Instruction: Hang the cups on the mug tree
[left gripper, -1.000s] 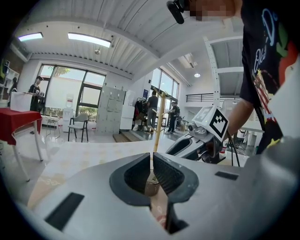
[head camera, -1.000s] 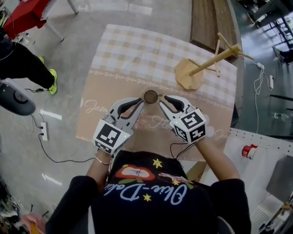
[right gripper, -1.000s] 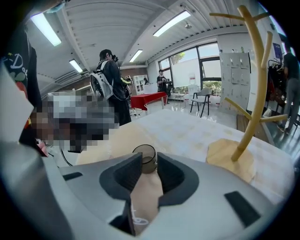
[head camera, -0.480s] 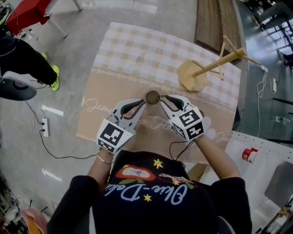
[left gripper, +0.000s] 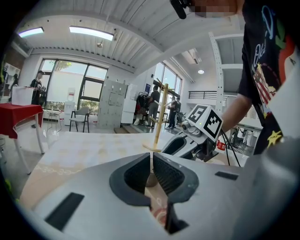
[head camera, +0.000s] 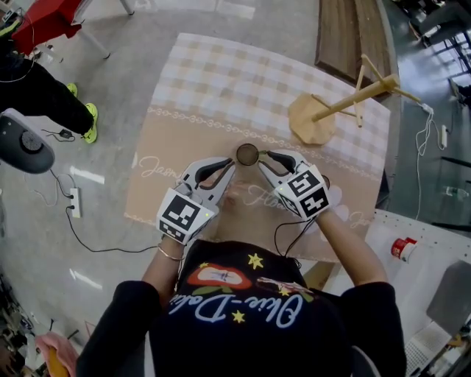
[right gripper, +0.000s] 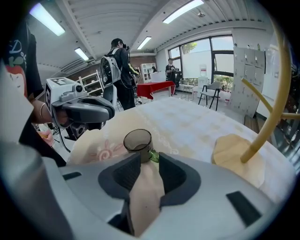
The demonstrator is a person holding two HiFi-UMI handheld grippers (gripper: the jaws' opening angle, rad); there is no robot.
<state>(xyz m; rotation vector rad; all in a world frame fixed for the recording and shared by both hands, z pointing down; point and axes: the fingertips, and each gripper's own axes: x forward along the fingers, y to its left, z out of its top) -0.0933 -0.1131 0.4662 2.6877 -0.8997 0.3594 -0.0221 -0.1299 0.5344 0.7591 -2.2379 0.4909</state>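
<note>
Cup (right gripper: 137,139) brown, handle (right gripper: 153,156) green; right gripper (right gripper: 149,159) just widened round handle; left gripper (left gripper: 151,157) closed

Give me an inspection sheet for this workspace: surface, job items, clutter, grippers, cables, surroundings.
Surface: table covered by a checked and beige cloth.
Job's things: one cup upright on the cloth; mug tree to its right, no cup seen on it.
Clutter: nothing seen.
Grippers: left gripper shut, empty, beside the cup; right gripper open, jaws have just been opening, the cup's green handle between their tips.
Cables: power strip with its cable on the floor, left.
Surroundings: red table; a bystander's legs.
</note>
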